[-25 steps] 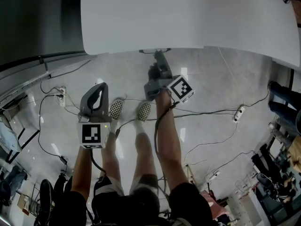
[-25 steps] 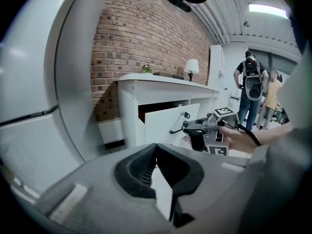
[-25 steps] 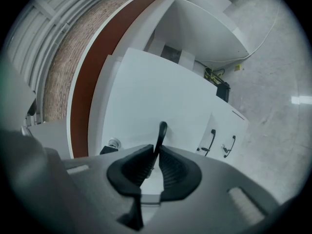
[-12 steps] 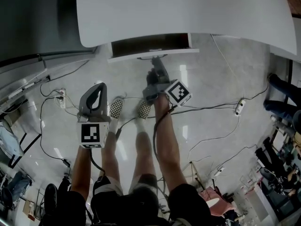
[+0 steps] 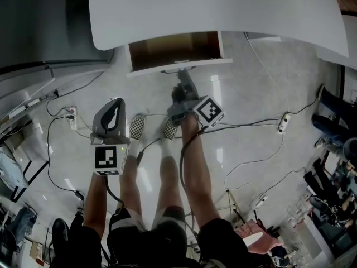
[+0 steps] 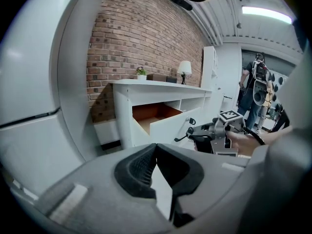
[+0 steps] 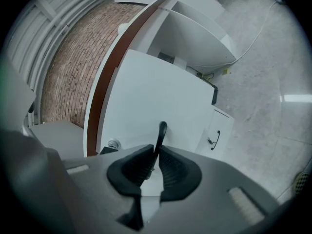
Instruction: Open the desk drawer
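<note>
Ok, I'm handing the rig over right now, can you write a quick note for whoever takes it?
The right tool is shut on the drawer handle.
The left tool is shut and empty, held off to the left, apart from the desk.
The drawer is partly out, its wooden inside showing.
Left to do: probably pull further, then let go of the handle.

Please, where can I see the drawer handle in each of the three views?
Head view: handle at upper centre, on the drawer front.
Left gripper view: handle right of centre, on the same front.
Right gripper view: handle at centre, clamped by the right tool.
Shared landmark: the white drawer front.
</note>
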Tool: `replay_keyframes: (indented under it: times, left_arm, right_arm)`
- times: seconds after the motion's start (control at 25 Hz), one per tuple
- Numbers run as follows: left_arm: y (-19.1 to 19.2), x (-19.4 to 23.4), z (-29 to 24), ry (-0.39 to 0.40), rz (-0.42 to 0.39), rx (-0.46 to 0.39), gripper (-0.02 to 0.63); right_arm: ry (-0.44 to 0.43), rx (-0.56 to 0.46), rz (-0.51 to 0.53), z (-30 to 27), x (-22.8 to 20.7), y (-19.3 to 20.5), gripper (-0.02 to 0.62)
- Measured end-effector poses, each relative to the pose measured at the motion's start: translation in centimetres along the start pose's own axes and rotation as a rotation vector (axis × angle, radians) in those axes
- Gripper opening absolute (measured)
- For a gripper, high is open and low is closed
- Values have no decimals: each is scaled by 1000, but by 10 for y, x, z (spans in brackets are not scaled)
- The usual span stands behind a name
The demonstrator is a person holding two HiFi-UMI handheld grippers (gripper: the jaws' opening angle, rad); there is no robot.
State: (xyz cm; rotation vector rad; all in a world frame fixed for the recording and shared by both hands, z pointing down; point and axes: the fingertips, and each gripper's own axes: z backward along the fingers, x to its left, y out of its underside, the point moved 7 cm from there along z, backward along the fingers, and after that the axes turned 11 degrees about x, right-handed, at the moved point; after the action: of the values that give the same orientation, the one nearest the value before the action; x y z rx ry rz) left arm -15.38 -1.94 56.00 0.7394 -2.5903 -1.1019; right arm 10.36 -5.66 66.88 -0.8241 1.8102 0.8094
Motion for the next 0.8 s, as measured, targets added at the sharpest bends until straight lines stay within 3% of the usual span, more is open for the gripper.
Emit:
replay_keyframes:
  times: [0.48, 0.64, 0.8]
  left_arm:
    - [3, -9, 9, 14, -6, -3, 11]
    - [0, -11, 10, 22, -14, -2, 11]
    - [-4, -12, 8, 24, -25, 1, 11]
  right_arm:
    - [63, 1, -56, 32, -8, 19, 35]
    - [17, -3, -39, 37, -6, 23, 35]
    - [30, -4, -53, 38, -5, 23, 35]
